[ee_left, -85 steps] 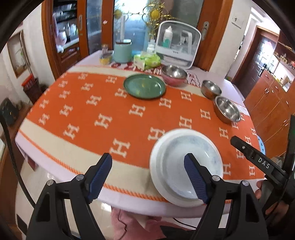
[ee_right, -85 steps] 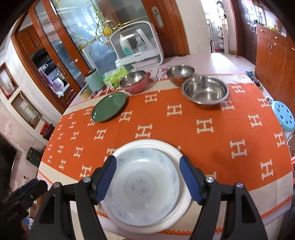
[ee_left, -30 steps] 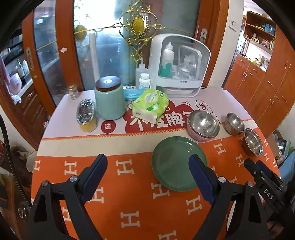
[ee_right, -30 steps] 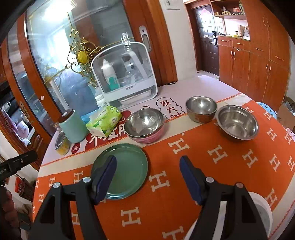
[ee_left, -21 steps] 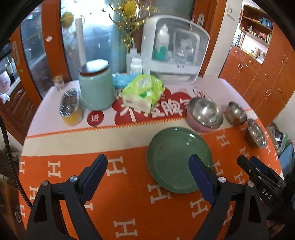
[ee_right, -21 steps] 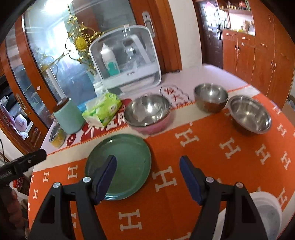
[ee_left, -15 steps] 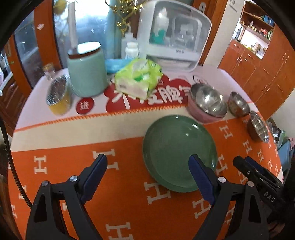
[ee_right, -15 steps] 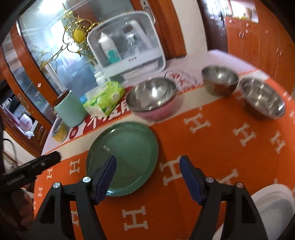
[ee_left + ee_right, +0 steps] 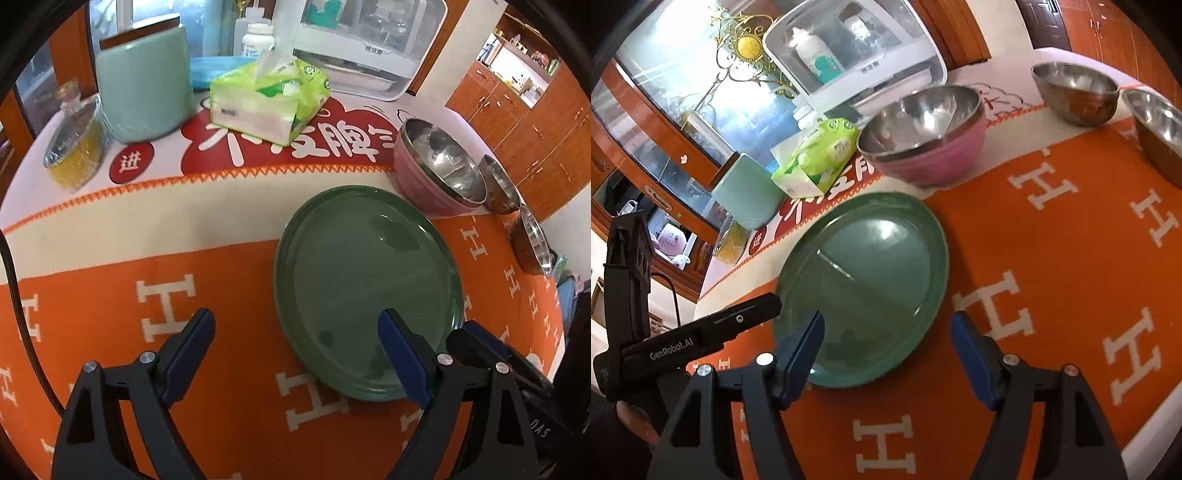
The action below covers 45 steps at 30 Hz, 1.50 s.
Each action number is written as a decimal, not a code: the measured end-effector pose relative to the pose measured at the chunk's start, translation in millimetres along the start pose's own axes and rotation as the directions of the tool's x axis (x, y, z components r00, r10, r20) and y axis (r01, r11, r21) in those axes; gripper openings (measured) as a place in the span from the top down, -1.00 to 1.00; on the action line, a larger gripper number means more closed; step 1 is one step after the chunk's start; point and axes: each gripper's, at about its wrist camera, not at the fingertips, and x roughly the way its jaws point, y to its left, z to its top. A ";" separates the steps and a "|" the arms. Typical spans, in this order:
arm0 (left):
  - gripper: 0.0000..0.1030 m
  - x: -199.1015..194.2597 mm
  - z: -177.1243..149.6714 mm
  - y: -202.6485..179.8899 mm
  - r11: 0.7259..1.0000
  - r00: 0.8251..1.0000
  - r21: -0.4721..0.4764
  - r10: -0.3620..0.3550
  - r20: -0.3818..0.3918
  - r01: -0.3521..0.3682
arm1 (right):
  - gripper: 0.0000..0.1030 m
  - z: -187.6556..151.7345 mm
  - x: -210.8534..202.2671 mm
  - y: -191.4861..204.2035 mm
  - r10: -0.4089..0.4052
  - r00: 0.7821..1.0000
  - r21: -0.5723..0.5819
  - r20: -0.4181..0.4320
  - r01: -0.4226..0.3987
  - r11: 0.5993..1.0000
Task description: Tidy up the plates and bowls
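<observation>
Two hand-held grippers, left (image 9: 295, 354) and right (image 9: 886, 343), both open and empty, hover over the green plate (image 9: 365, 291), which lies flat on the orange-clothed desk (image 9: 147, 295); pink bowl (image 9: 436, 173) just behind the plate, steel bowls (image 9: 1075, 92) beyond it.

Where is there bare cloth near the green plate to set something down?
Free: orange cloth left of the green plate, below the cream band, and to its right in the right wrist view. Crowded: behind it, pink bowl, tissue pack, green canister.
</observation>
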 end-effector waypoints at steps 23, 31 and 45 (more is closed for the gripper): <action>-0.45 31.1 -0.5 -19.4 1.000 1.000 0.017 -0.010 -0.025 0.011 | 0.13 5.3 16.4 -3.1 -0.025 0.998 -0.082 0.062 0.030 0.996; -0.19 30.2 -4.7 -24.4 0.997 0.999 0.057 0.051 -0.006 -0.050 | 0.49 4.5 15.6 -5.1 -0.074 0.995 -0.093 0.074 0.081 0.992; 0.05 21.6 -12.3 -19.4 0.994 0.995 0.072 0.080 -0.056 -0.076 | 0.67 2.3 12.9 -4.0 -0.116 0.992 -0.090 0.050 0.120 0.989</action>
